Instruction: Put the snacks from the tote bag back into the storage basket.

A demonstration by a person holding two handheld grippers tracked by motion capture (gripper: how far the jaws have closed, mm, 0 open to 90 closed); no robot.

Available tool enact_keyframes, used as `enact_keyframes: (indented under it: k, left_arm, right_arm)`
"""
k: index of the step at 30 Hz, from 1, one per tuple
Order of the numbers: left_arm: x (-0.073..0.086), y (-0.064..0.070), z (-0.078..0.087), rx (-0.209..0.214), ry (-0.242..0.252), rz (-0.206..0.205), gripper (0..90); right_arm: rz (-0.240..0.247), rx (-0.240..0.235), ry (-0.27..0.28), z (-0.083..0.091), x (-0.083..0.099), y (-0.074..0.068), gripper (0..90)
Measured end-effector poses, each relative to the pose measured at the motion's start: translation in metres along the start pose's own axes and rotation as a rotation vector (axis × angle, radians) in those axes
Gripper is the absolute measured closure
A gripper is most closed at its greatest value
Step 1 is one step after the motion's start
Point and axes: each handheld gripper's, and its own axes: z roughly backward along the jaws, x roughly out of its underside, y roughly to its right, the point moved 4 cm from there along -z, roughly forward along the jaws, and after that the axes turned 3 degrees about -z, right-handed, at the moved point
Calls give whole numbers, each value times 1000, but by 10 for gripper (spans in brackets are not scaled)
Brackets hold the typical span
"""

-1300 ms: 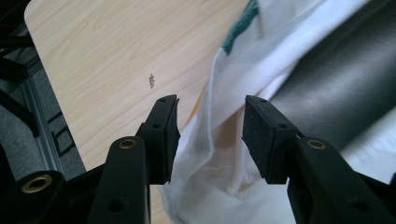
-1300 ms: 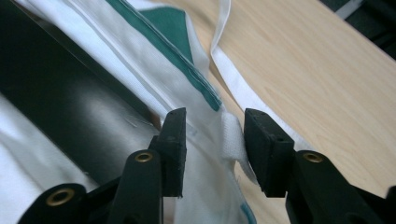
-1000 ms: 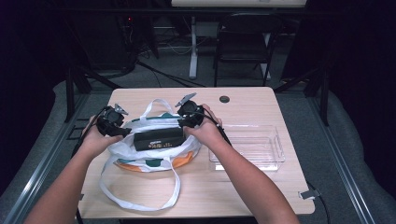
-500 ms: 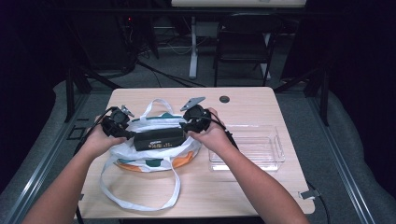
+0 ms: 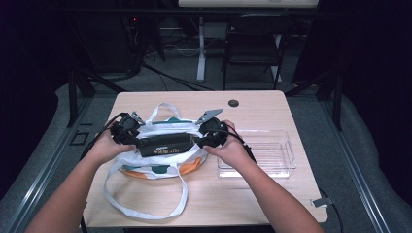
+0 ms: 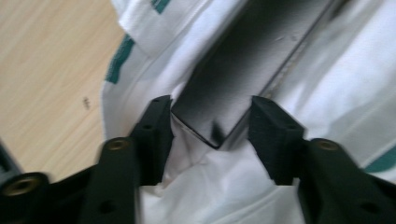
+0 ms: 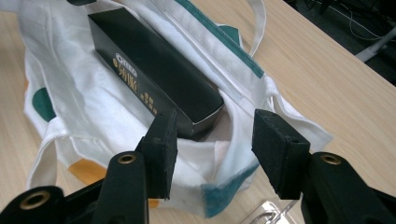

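A long black box with gold print lies across the mouth of a white tote bag printed in teal and orange. My left gripper is at the box's left end. In the left gripper view its jaws stand apart on either side of that end of the box, close to its sides, above the bag's cloth. My right gripper is at the other end. In the right gripper view it is open, just short of the box, with bag cloth below.
A clear plastic tray sits right of the bag, close to my right hand. A small black disc lies near the table's far edge. The bag's long white handles loop toward the front edge of the wooden table.
Both hands have shifted slightly right and toward the near edge, closing in on the box ends. The box and bag have stayed put.
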Motion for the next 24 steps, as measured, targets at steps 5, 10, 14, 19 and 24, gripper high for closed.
enact_keyframes:
  k: [5, 10, 14, 19, 24]
  left_arm:
    - [-5, 5, -1, 33, 1, -39, 506]
    - [-9, 11, -4, 54, -24, -99, 467]
    - [-13, 15, -6, 64, -16, -144, 445]
    - [-17, 18, -9, 76, -10, -196, 426]
    - [-19, 18, -14, 53, -11, -277, 392]
  right_arm:
    - [-13, -12, 25, 9, 6, 0, 495]
    - [-9, 0, 48, 14, 13, 0, 493]
    - [-28, -4, 58, 14, 20, -1, 493]
    - [-34, -25, 77, 18, 27, -4, 485]
    - [-27, -25, 103, 25, 30, -7, 485]
